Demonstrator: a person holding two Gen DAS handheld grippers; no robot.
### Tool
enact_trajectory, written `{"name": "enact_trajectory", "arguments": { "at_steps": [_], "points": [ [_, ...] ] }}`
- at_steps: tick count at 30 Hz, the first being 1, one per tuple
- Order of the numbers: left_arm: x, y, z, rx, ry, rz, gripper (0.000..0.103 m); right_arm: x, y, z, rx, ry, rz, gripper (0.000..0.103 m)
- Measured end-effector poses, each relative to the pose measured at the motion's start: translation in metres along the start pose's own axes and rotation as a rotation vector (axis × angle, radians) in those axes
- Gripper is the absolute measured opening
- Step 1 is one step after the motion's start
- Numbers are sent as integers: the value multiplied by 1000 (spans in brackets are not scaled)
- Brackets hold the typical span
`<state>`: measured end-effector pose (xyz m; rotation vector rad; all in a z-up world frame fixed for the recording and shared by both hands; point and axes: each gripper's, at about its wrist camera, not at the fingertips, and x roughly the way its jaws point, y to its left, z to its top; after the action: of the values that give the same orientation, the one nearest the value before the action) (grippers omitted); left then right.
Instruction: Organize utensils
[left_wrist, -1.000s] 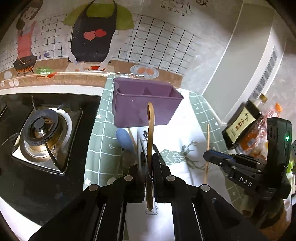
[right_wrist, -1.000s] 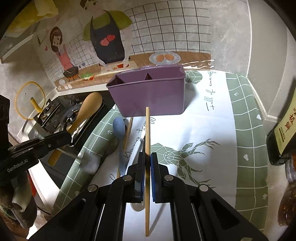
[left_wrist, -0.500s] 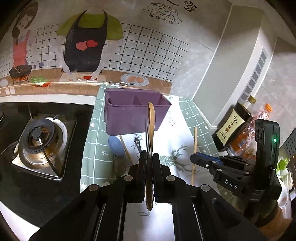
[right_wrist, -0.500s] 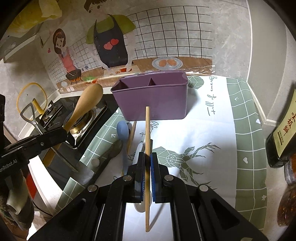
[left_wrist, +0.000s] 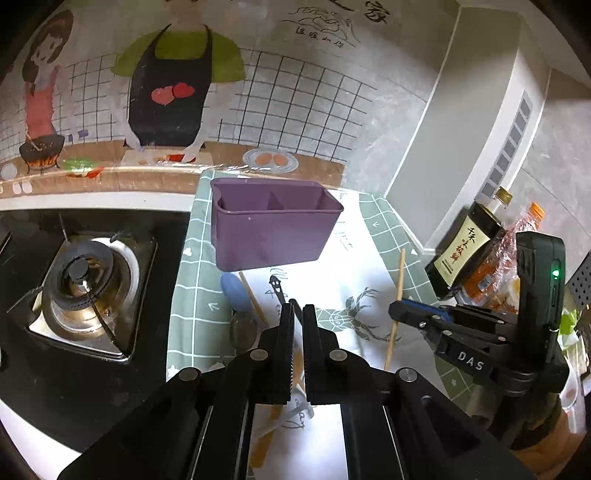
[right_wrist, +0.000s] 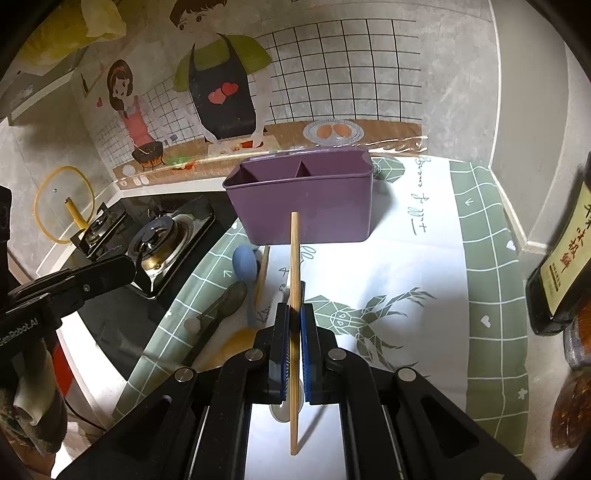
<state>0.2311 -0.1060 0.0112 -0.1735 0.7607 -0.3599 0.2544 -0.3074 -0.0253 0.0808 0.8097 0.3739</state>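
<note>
Stove: gas burner (left_wrist: 83, 291), far left, set in black glass

Left tool (left_wrist: 298, 314): jaws a narrow slit apart, nothing between them; a wooden spoon (left_wrist: 264, 435) lies blurred on the mat beneath it

Loose utensils: blue spoon (right_wrist: 244, 262), metal spoon (right_wrist: 232, 295) and a spare chopstick (right_wrist: 262, 275), bunched on the mat just in front of the caddy's left end

Caddy (right_wrist: 306, 199): purple, upright, two compartments, both apparently empty; the task's destination

Right tool (right_wrist: 295, 310): clamped on a chopstick (right_wrist: 294, 258) near mid-length, tip pointing at the caddy's front wall, below the rim

Step in hand (judged): carrying the chopstick to the caddy. Raise the tip above the rim, tilt it down into one compartment, and release only once the end is well inside, so it cannot skid off the wall

Surface: green checked mat (right_wrist: 491, 295) with white deer-print centre, over a grey speckled table (right_wrist: 535, 406)

Room: cartoon cook mural (right_wrist: 221, 92) on tiled wall; dark sauce bottle (right_wrist: 565, 258) far right
</note>
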Motion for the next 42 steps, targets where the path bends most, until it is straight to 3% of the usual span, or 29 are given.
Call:
{"name": "enact_trajectory", "arguments": {
  "at_steps": [5,8,11,12,16,20,23,24,26,34,38,40,42],
  "points": [
    [6,7,-7,-7,35,13,4,0,-5,-1,14,3,-2,6],
    [20,7,-15,27,115,-27,7,1,-6,-1,14,8,0,6],
    [46,4,-25,75,223,-71,26,1,-6,-1,16,12,3,6],
    [55,3,-29,85,250,-56,37,2,-6,-1,17,12,2,6],
    [88,-8,-43,151,334,-18,46,2,-9,-3,25,14,-3,6],
    [119,-17,-57,221,388,79,47,0,-11,-4,34,16,-10,6],
    [134,-16,-60,201,404,86,47,-2,-11,-3,30,10,-13,6],
    [136,-16,-61,195,400,89,45,-3,-10,-2,28,8,-12,6],
    [136,-15,-60,183,370,93,31,-4,-9,-1,27,6,-13,6],
    [93,-3,-35,64,197,61,30,-7,-8,4,26,-5,-12,6],
    [51,-3,-4,27,57,36,27,-15,-8,17,34,-38,-3,6],
    [36,-7,18,40,0,21,10,-27,-4,34,23,-86,2,6],
    [22,-8,50,40,-59,-3,8,-39,-2,54,13,-141,3,6]
  ]
}}
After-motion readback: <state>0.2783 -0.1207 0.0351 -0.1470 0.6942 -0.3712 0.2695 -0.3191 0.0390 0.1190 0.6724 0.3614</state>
